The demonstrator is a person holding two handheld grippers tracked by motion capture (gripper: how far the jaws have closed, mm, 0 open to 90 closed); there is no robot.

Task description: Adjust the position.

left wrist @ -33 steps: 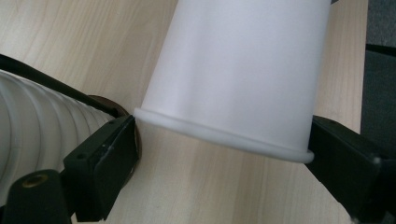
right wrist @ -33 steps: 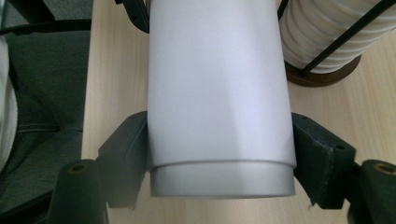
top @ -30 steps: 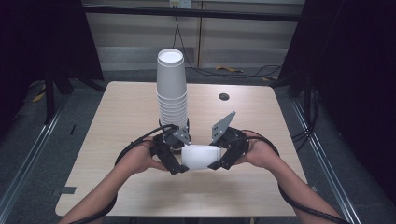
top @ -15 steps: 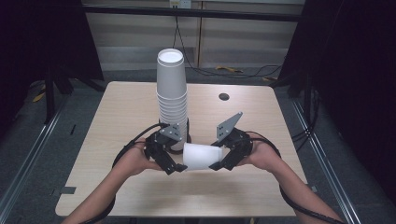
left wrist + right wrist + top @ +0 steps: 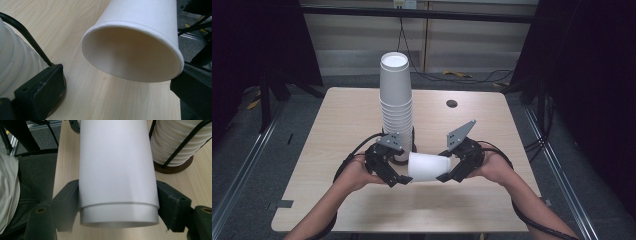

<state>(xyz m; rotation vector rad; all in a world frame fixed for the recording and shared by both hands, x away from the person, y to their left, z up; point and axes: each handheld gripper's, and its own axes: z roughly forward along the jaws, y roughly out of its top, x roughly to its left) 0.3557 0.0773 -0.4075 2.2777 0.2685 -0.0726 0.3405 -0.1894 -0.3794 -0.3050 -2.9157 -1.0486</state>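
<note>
The white cup [image 5: 428,166] lies sideways above the table [image 5: 337,130], mouth toward the left gripper [image 5: 398,179], whose jaws are apart. The right gripper [image 5: 446,176] clamps its bottom end. The cup stack [image 5: 395,102] stands just behind.

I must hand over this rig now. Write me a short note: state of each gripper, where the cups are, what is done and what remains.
Left gripper: jaws have just been opening; they stand wide at the rim end of the loose cup, not pressing it.
Right gripper: shut on the loose cup near its base, holding it on its side just above the table.
Cup stack: upright on its dark base, behind the grippers.
Done: one cup is apart from the stack and passed to the right gripper.
Left: probably set this cup down, then fetch the next.
</note>
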